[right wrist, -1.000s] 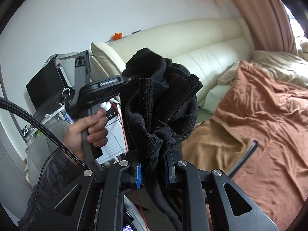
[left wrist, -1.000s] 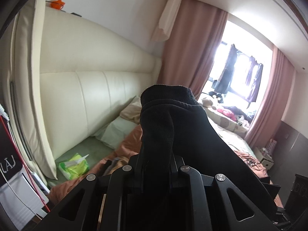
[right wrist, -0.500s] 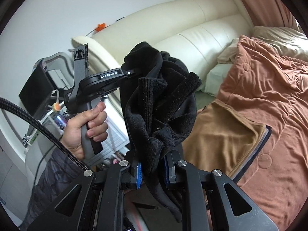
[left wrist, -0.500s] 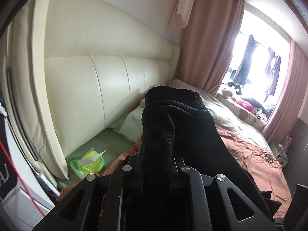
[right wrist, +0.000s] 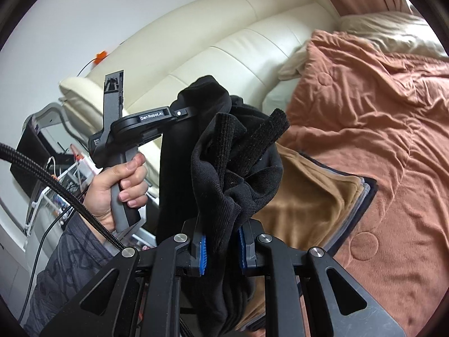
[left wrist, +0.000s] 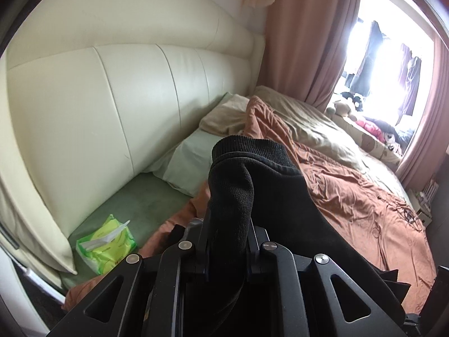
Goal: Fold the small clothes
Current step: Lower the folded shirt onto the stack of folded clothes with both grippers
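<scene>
Right wrist | black knit garment [right wrist: 224, 168] bunched, ribbed cuff up | both grippers clamp it

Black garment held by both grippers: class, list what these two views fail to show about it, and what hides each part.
- Left wrist view: black garment covers the left gripper fingers; its lower part runs off the frame's bottom.
- Right wrist view: bunched folds hide its type and shape; the right gripper blocks the hanging end.
</scene>
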`<state>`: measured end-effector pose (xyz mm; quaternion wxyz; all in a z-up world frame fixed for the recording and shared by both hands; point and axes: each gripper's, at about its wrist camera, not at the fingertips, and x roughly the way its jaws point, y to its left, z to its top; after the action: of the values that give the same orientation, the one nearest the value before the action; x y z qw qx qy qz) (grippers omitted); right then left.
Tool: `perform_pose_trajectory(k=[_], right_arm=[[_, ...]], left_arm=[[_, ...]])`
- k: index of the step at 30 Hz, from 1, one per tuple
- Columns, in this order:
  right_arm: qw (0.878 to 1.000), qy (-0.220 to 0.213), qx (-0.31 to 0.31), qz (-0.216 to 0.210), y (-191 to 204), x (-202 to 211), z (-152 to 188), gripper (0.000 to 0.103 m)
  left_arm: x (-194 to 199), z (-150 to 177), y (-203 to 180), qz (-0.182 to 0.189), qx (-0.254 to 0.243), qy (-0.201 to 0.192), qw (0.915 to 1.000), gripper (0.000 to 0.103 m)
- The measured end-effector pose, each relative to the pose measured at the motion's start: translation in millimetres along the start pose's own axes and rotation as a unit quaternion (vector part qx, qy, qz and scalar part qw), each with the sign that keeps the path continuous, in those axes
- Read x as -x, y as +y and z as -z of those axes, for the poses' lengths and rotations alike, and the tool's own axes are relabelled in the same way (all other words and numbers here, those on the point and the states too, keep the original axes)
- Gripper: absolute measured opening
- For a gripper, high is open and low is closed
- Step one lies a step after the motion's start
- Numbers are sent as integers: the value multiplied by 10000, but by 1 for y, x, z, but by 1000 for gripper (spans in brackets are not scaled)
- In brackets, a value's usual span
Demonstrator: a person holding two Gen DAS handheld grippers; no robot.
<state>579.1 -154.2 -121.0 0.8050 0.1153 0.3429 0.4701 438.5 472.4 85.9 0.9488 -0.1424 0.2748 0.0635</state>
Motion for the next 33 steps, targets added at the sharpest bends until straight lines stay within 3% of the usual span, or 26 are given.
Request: perform_pose_trajectory(k=[8,11,13,15,16,17,19,25,33], right_arm=[[9997,-88,-226,72,-51,-34,4,14],[9979,108,-456,440,-80,-59,17,17],[9942,358,-670,756,-98,-74,25,20],[9925,509,-797,769,-109,-81,31,23],[9920,482,-874,767,-111,-79,33,33],[9914,442,-919,823,-110,-76,32,42],[9904,307,-950,959,-107,-67,30,47],[9904,-21,-1057,887,-93,-30,32,47],[9983,70,-252,523,-48,-6,48,47]], left_arm=[[-75,-2,1,-58,-104,387,9992,18],[-101,1,5,128,-105,407,9990,19],[-127,6,7,-112,-92,649,9978,24],[-143,12,12,-436,-41,878,9952,28],[-146,13,14,-479,-14,915,9946,28],[-147,16,16,-530,-5,943,9941,28],[-146,20,18,-689,-54,1049,9921,28],[-131,37,14,-842,-305,1388,9863,28],[-88,61,16,-816,-177,1586,9838,28]])
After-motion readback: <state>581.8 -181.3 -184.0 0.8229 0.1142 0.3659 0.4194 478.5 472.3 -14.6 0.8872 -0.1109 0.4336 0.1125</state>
